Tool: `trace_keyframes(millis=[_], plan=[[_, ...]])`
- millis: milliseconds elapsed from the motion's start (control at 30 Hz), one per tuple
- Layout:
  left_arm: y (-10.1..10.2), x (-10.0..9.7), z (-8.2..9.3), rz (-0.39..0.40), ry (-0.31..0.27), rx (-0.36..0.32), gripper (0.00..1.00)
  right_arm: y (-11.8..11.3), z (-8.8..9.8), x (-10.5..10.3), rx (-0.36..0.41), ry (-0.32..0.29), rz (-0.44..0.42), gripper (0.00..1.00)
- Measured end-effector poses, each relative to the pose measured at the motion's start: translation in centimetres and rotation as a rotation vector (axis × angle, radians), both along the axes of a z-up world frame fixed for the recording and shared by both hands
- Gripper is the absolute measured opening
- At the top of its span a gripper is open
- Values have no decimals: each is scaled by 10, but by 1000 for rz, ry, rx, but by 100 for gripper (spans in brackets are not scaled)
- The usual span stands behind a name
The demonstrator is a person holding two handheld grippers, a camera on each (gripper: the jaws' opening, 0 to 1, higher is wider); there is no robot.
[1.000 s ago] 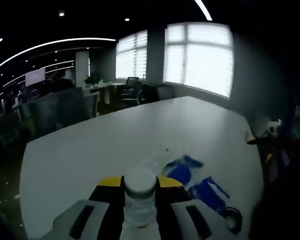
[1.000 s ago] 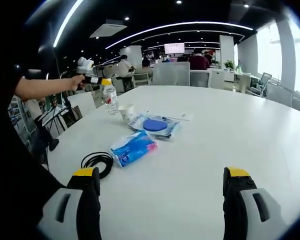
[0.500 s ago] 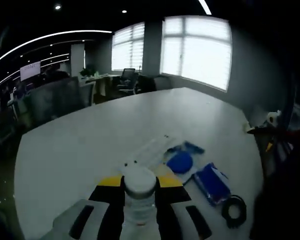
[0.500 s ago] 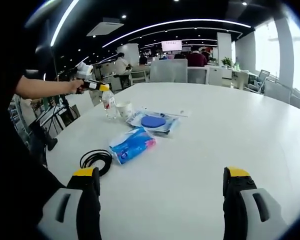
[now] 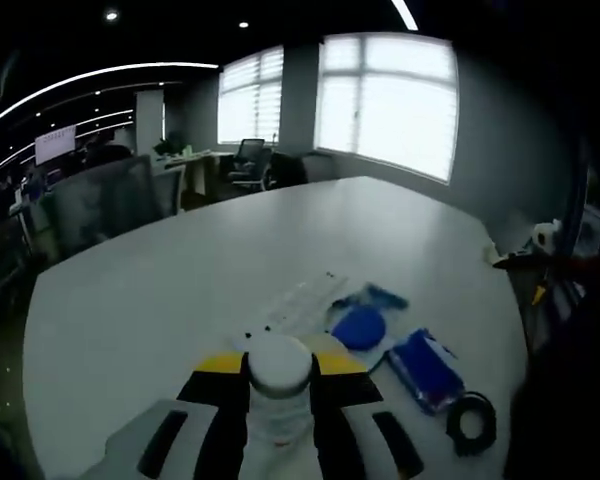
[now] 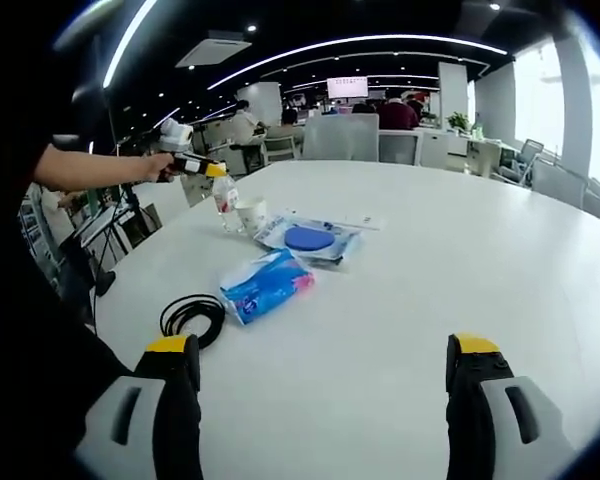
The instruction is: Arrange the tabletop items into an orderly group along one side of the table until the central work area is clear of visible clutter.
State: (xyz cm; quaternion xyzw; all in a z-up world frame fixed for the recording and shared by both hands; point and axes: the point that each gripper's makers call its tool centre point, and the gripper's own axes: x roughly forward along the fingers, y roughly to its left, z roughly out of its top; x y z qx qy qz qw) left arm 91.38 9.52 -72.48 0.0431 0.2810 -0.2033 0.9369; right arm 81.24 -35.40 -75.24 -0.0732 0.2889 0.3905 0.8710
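My left gripper (image 5: 280,364) is shut on a clear water bottle (image 5: 278,405) with a white cap, held upright between the jaws. In the right gripper view a hand holds that left gripper (image 6: 212,170) over the bottle (image 6: 225,205), close beside a paper cup (image 6: 250,215) near the table's left edge. A clear package with a blue disc (image 6: 308,240) (image 5: 360,325), a blue wipes pack (image 6: 268,285) (image 5: 425,368) and a coiled black cable (image 6: 193,317) (image 5: 470,422) lie in a loose row. My right gripper (image 6: 325,400) hovers open over bare table.
The white table (image 6: 500,270) is wide and bare to the right of the items. A clear plastic strip (image 5: 305,300) lies beside the disc package. Office chairs (image 6: 350,140) and seated people line the far side; windows (image 5: 385,105) stand beyond the table.
The left gripper has brought the bottle down and in beside the paper cup. The right gripper stays open and nearly still.
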Motion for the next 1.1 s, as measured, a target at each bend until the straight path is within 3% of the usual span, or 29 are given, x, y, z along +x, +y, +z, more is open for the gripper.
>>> trace_keyframes(millis=[33, 67, 133, 233, 567, 733, 1100], plan=[[-1, -1, -3, -16, 1, 14, 20, -1, -1, -1, -2, 0, 0, 99], [-4, 3, 3, -29, -45, -6, 21, -1, -2, -1, -3, 2, 1, 99], [-1, -1, 0, -20, -14, -10, 21, -2, -4, -2, -7, 9, 1, 99], [-1, -3, 1, -29, -12, -20, 21, -1, -5, -4, -6, 11, 6, 99], [-5, -5, 3, -69, -42, -2, 22, 3, -6, -5, 5, 13, 11, 99], [-4, -4, 5, -47, -43, -19, 22, 2, -7, -5, 6, 14, 12, 99], [-1, -21, 19, 9, -42, -23, 38, 9, -4, -1, 20, -3, 40, 99]])
